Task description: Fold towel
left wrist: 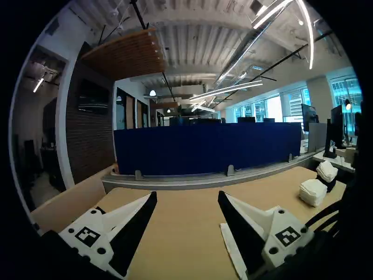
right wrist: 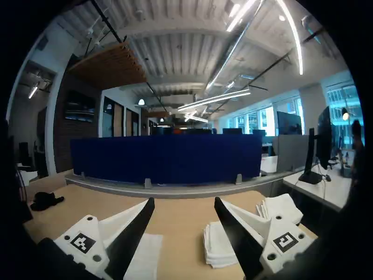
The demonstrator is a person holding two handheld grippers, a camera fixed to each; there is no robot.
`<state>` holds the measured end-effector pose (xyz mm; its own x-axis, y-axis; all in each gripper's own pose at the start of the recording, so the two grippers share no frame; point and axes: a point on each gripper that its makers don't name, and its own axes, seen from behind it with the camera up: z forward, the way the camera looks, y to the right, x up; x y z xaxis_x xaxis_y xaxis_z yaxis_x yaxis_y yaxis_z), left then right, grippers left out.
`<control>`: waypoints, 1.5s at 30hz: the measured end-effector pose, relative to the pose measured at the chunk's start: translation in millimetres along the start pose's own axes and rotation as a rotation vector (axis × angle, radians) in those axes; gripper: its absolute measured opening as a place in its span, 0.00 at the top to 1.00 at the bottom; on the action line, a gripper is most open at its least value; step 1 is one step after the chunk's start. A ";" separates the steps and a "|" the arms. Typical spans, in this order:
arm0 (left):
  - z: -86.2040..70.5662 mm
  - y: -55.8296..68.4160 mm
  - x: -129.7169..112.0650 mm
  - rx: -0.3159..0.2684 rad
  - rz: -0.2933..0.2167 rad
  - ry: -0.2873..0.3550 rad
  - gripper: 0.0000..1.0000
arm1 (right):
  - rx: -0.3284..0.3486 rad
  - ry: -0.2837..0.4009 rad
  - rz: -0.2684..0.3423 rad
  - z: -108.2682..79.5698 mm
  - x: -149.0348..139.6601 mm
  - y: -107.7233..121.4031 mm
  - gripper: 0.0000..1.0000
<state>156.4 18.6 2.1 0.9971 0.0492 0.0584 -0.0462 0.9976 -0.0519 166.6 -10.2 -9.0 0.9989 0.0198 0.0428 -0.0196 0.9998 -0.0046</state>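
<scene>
As both hover short of the blue divider [left wrist: 205,149], the left gripper [left wrist: 186,193] and right gripper [right wrist: 183,200] gape wide, gripping nothing; folded towels [right wrist: 217,245] lie before it.

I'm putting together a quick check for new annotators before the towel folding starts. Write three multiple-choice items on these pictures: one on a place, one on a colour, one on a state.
1. In the right gripper view, where does the small crumpled black cloth-like item lie?
A. on the light wooden tabletop, at far left
B. on a chair seat
C. hanging from the ceiling

2. What colour is the long fabric divider panel behind the table?
A. red
B. blue
C. green

3. How does the right claw stand?
A. shut tight, tips touching
B. shut on a cup
C. open, holding nothing

Answers: 1 A, it sits on bare wood near the left edge; 2 B, the panel is dark blue; 3 C, its fingers are spread, with tabletop showing between them.
</scene>
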 end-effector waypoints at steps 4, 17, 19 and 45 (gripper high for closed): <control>2.7 5.7 2.7 -0.029 0.019 -0.021 0.03 | 0.026 -0.028 -0.007 3.1 -0.6 -4.5 0.00; -0.8 45.5 -14.5 -0.229 0.079 -0.156 0.03 | 0.248 -0.230 -0.092 -7.7 -29.2 -43.6 0.00; -4.5 56.2 -21.4 -0.279 0.091 -0.187 0.03 | 0.281 -0.275 -0.104 -11.7 -37.8 -48.6 0.00; -26.2 114.0 -103.4 -0.519 0.155 -0.376 0.03 | 0.467 -0.502 -0.197 -35.4 -122.4 -79.7 0.00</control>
<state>49.7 126.0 -36.0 0.8875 0.2980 0.3514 -0.0583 0.8292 -0.5559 47.5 -92.4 -49.2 0.8478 -0.2743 0.4538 0.0305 0.8797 0.4746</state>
